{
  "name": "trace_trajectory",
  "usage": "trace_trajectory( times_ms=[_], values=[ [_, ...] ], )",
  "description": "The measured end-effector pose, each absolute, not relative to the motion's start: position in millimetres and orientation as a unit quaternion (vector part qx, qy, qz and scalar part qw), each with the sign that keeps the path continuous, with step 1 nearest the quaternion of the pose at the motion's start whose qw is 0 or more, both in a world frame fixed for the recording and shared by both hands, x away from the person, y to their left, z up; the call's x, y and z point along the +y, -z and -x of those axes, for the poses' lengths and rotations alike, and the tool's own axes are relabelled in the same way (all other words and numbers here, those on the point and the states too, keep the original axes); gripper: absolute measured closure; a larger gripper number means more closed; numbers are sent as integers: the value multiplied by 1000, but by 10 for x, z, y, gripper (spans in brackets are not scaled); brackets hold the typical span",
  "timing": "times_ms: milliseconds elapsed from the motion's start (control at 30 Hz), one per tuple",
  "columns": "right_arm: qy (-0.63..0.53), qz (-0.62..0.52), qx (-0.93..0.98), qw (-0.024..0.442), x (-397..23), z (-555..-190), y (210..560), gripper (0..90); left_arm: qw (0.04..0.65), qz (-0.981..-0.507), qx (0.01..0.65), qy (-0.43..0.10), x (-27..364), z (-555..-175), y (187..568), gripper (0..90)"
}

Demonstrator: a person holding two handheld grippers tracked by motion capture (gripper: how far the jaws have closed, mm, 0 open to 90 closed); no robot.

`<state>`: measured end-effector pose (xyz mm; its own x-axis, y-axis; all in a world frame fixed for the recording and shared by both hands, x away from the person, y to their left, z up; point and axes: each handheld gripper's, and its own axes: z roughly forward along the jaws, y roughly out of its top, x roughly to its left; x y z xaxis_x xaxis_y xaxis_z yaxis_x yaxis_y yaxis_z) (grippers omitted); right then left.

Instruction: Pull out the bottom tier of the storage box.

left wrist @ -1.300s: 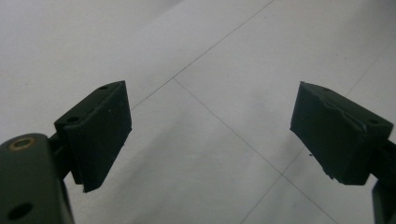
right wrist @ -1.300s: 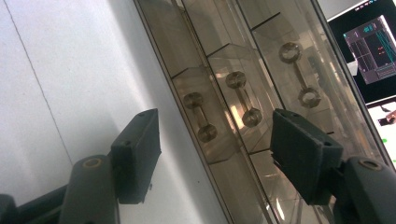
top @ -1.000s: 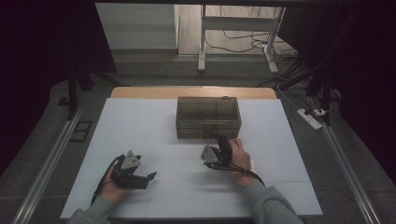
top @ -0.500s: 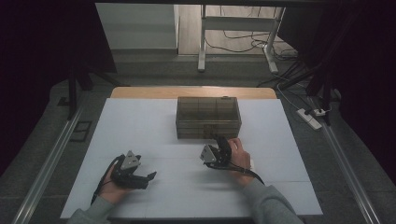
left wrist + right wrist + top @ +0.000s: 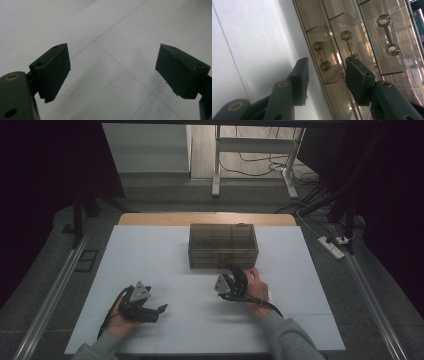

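Right gripper view is showing the right gripper point(image 5: 325, 75) tipped on its side and facing the front of a smoky clear drawer box point(image 5: 362, 50), with its jaws standing apart and pinching nothing. Just ahead of the jaws, the lowest drawer handle point(image 5: 322, 56) is sitting in line with the gap between them, while a second handle point(image 5: 349, 46) is lying just beyond the far jaw and a third handle point(image 5: 388, 35) is sitting farther off to that side. That turned pose is probably matching the handles, whose bars are running along the drawer fronts, so the jaws could close across one; which handle is meant I cannot tell. From the high view, the right gripper point(image 5: 226, 284) is hovering near the front face of the box point(image 5: 223, 245), apart from it, with the right hand point(image 5: 252, 285) behind it. The left gripper point(image 5: 152, 310) is resting well away, toward the person's side of the white table point(image 5: 160, 255), likely parked out of the way. Its jaws are spread wide over bare table, holding nothing.
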<state>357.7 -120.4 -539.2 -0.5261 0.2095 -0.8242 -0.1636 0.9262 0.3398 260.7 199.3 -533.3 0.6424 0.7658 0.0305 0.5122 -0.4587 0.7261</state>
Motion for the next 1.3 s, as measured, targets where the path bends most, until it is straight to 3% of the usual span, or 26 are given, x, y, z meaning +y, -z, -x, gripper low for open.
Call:
trace_trajectory(
  times_ms=[1300],
  values=[
    [-162,-1,854,495,-1159,-3636,5472,650,350,-837,381,-178,1990,-2608,5338,127]
  ],
)
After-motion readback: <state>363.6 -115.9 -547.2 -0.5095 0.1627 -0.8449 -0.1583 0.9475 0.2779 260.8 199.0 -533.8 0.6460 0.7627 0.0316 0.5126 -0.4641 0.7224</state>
